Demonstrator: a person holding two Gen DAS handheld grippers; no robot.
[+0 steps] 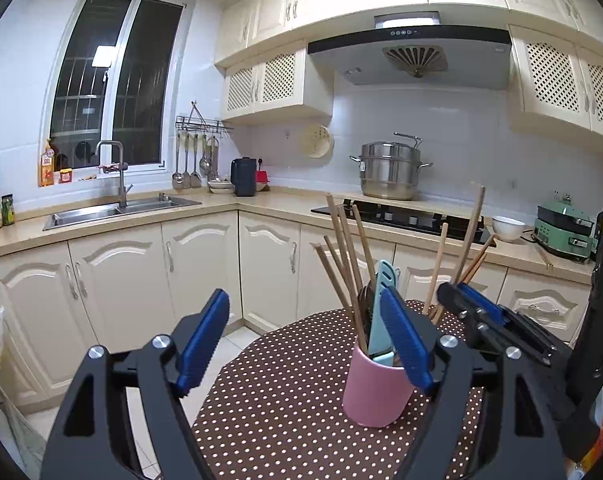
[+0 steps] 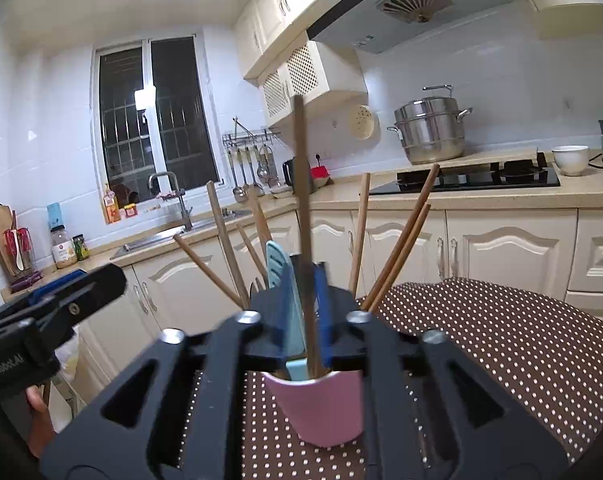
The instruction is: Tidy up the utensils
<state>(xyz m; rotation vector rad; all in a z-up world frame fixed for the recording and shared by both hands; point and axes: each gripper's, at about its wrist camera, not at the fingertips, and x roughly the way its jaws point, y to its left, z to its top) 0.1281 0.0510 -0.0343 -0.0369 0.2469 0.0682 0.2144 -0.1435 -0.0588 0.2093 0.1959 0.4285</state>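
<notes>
Left tongs (image 1: pixel 301 340) spread wide, right tongs (image 2: pixel 305 312) closed on a chopstick (image 2: pixel 301 200)

One pink cup (image 1: pixel 375 390) on the tabletop (image 1: pixel 285 400); inside, roughly nine wooden chopsticks (image 1: pixel 343 248), one pale blue utensil (image 1: pixel 381 312). At two o'clock, one white bowl (image 1: pixel 508 228).

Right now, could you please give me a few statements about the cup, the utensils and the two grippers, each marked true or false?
1. The pink cup stands upright on the polka-dot tablecloth. True.
2. The right gripper is open and holds nothing. False: its jaws are shut on a wooden chopstick above the cup.
3. The left gripper is open. True.
4. The cup is empty. False: it holds chopsticks and a light blue utensil.
5. A steel steamer pot sits on the stove. True.
</notes>
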